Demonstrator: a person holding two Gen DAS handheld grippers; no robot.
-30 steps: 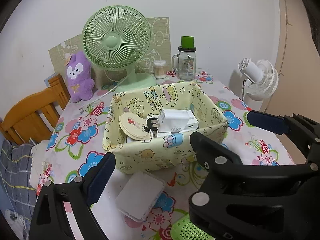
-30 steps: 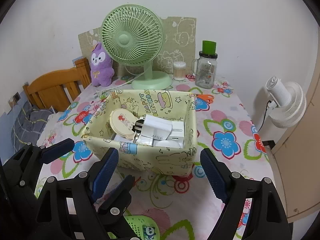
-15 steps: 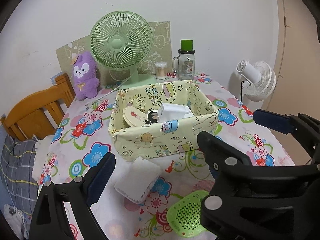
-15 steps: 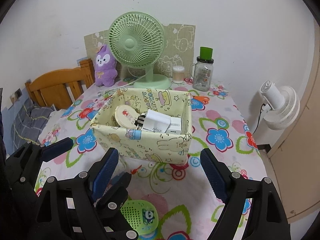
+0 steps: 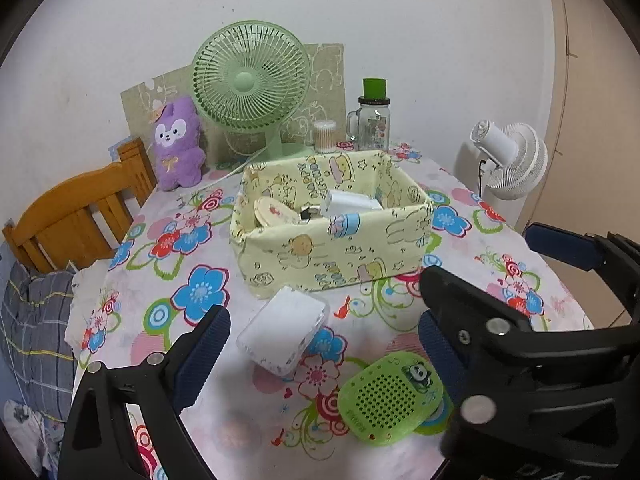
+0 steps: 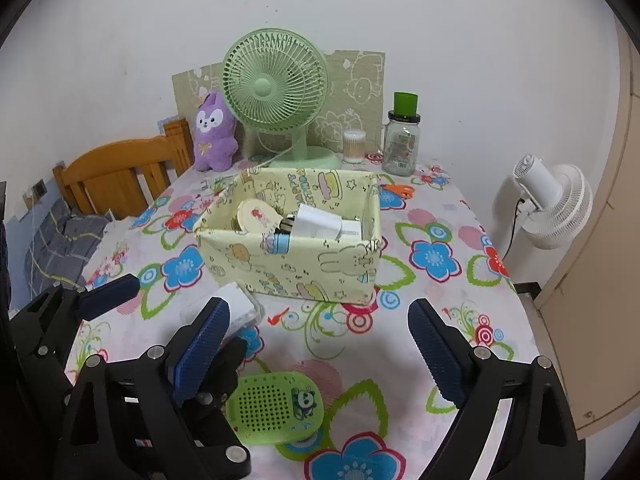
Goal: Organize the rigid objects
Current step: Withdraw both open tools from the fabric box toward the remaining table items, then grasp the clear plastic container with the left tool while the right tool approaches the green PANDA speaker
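A: Left wrist view, item one: white plastic case (image 5: pixel 282 334), lying flat on the worktop (image 5: pixel 248 408) just at 6 o'clock of the yellow fabric basket (image 5: pixel 332 256). Rigid, light by the look, smooth sides, so likely slippery. Take it across the two long edges.

B: Item two?

A: Green perforated speaker (image 5: pixel 390 398) with a panda sticker, at 4 o'clock of the case, apart from it. Stiff shell, rounded corners; pinch across the narrow width, not the corners.

B: Basket contents?

A: White charger block (image 6: pixel 320 222) and a round cream disc (image 6: pixel 258 216) already inside, leaning on each other. Soft walls, so the basket may shift if nudged.

B: Fingers?

A: Left gripper (image 5: pixel 320 354): fingers spread wide, nothing between them, touching nothing; the case lies beyond, at 12 o'clock. Right gripper (image 6: pixel 320 352): fingers opening, empty; the speaker sits below the gap, towards the left finger, untouched.
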